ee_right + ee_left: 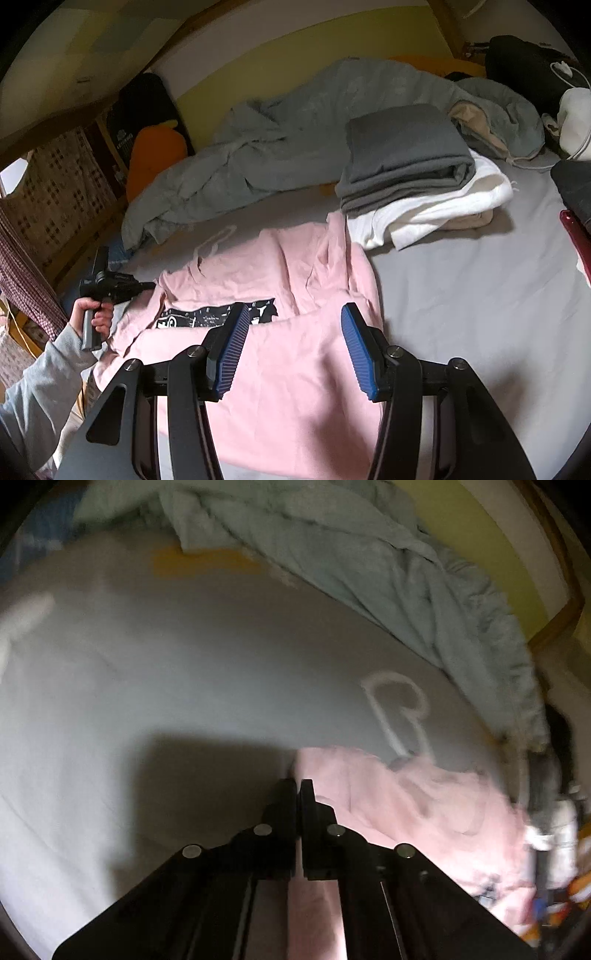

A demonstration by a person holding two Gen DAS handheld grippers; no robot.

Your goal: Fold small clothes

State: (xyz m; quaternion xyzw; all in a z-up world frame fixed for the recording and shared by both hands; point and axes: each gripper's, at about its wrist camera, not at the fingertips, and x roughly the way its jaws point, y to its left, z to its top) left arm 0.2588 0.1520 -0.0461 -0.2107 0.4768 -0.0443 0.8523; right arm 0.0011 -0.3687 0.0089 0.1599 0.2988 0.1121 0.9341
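Observation:
A pink garment [295, 258] with a black printed patch [207, 315] lies partly folded on the grey bed sheet [480, 295]. My right gripper [294, 310] hangs open just above its near half, blue pads [232, 347] apart with nothing between them. At the garment's left edge a person's hand [92, 314] holds my left gripper [149, 286]. In the left wrist view that gripper [298, 784] has its jaws pressed together right on the edge of the pink garment [406, 805], which also runs beneath the fingers.
A folded grey cloth [402, 155] sits on folded white cloth [443, 210] behind the garment. A crumpled grey-green quilt [277, 140] runs along the wall, with an orange cushion [155, 158] at its left end. A black bag [524, 70] lies far right.

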